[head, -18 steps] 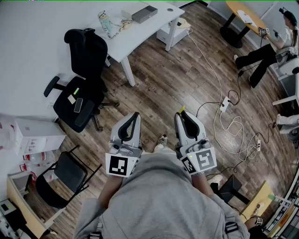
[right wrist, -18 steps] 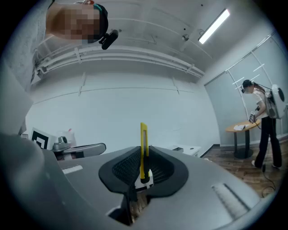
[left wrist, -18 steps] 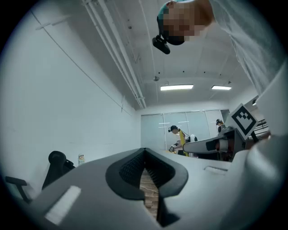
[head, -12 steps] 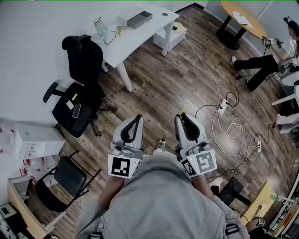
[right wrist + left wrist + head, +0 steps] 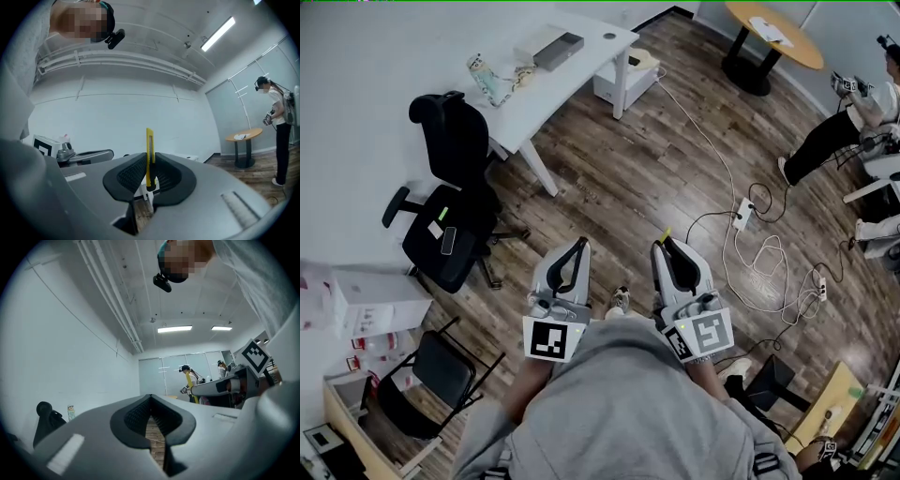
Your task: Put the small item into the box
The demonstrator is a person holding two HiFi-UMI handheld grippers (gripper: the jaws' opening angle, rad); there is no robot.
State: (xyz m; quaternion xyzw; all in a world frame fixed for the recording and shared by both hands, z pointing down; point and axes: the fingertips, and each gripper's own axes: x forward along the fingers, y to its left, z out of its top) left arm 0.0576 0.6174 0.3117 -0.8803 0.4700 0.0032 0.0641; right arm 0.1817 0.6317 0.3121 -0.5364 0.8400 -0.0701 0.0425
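1. Yellow is the colour of the little knife (a thin snap-blade cutter). It stands upright, pinched between the jaws of the right gripper.
2. Its yellow tip pokes out past the jaw tips in the head view.
3. We see the left gripper just beside the right one. Its jaws are pressed together at the tips, with nothing in them.
4. We hold both grippers close to our grey jumper, over the wooden floor.
5. Well apart from us stands a white desk with a flat grey box on it.
6. A black chair stands near the desk, and white cables lie on the floor to our right.
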